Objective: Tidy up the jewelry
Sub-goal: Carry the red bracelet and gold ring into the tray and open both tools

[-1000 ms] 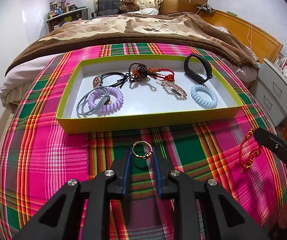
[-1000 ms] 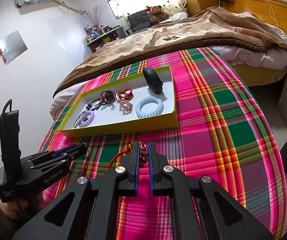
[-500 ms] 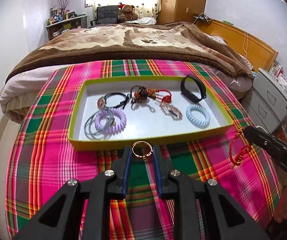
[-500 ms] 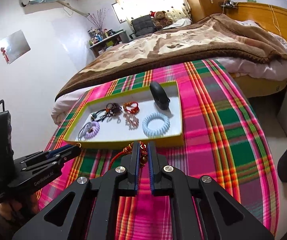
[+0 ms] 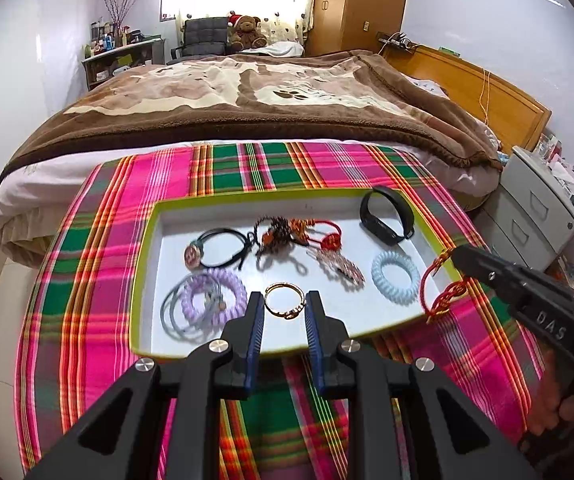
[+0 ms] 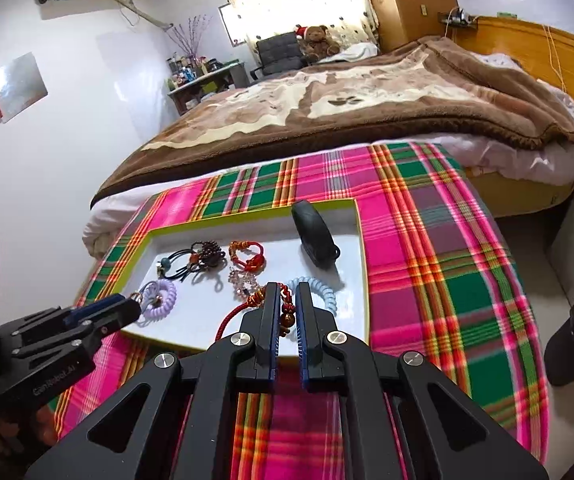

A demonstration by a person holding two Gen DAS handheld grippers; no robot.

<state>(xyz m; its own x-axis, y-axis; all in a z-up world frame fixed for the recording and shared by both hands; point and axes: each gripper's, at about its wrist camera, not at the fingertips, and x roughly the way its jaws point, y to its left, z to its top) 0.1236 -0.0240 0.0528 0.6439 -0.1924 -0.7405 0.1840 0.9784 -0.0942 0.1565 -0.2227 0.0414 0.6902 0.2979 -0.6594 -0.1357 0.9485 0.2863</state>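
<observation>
Gold ring sits pinched between your left gripper tips, held above the near part of the green-rimmed tray, just in front of the purple coil hair tie. Your right gripper is clamped on the red cord bracelet, its beads caught between the fingers and the red loop dangling off to the left; from the left wrist view that bracelet hangs over the tray's right rim, beside the pale blue coil hair tie. Inside the tray you've also got the black wristband at the far right, a beaded bracelet mid-back, and a black elastic to its left. Everything rests on the pink-and-green plaid cloth.
</observation>
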